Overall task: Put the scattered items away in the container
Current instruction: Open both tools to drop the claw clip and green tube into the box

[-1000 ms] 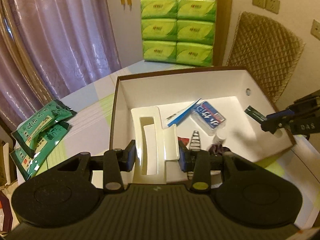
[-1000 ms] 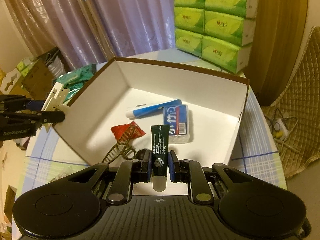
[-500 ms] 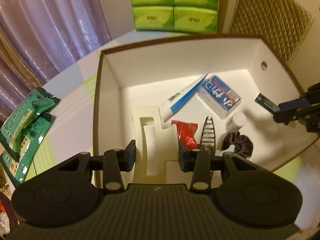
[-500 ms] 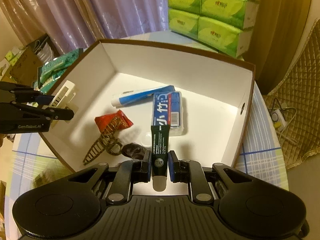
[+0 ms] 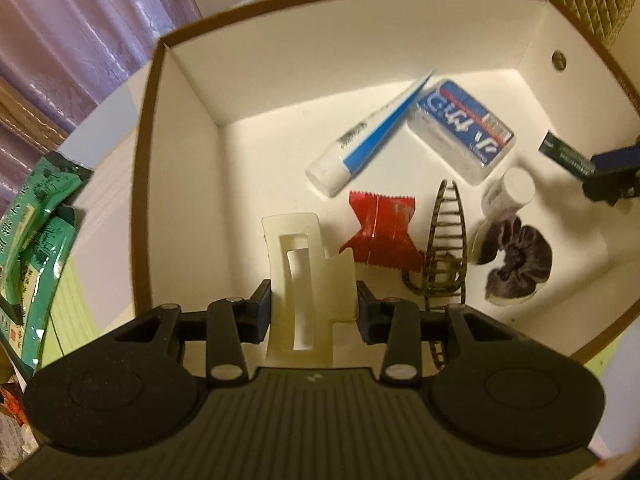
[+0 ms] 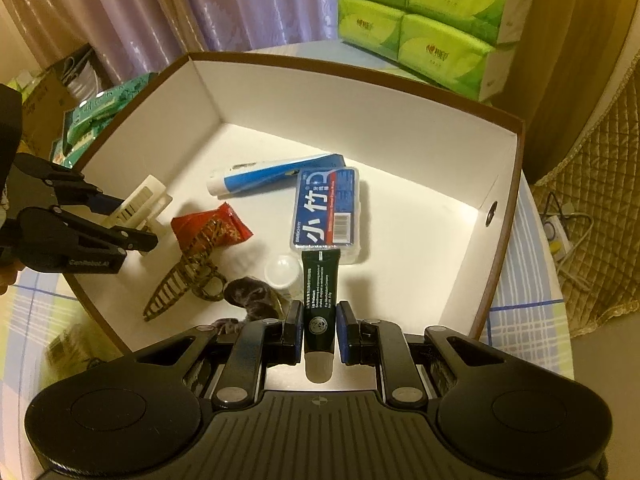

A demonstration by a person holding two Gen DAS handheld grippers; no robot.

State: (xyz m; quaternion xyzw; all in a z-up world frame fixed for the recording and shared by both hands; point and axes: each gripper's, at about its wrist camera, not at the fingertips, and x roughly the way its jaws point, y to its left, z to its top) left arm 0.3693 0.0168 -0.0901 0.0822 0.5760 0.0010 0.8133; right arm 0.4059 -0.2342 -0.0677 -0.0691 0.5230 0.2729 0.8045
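Note:
A white box with a brown rim [image 5: 188, 92] [image 6: 400, 136] holds a blue-white tube [image 5: 360, 144] [image 6: 276, 174], a clear blue-labelled case [image 5: 460, 132] [image 6: 326, 212], a red packet [image 5: 380, 236], a brown hair claw [image 5: 444, 248] [image 6: 188, 268], a white-capped bottle [image 5: 510, 192] and a dark scrunchie [image 5: 516, 260]. My left gripper [image 5: 312, 308] is shut on a cream hair claw [image 5: 308, 276] over the box's near left part; it shows in the right wrist view [image 6: 140, 200]. My right gripper [image 6: 319, 332] is shut on a dark green tube [image 6: 320, 300] over the box's right side.
Green packets [image 5: 28, 240] lie on the table left of the box. A stack of green tissue packs [image 6: 424, 20] stands behind the box. A quilted chair [image 6: 600, 208] is to the right. Purple curtains hang at the back.
Both grippers have moved forward and down over the box with their items still held. The box now fills both views.

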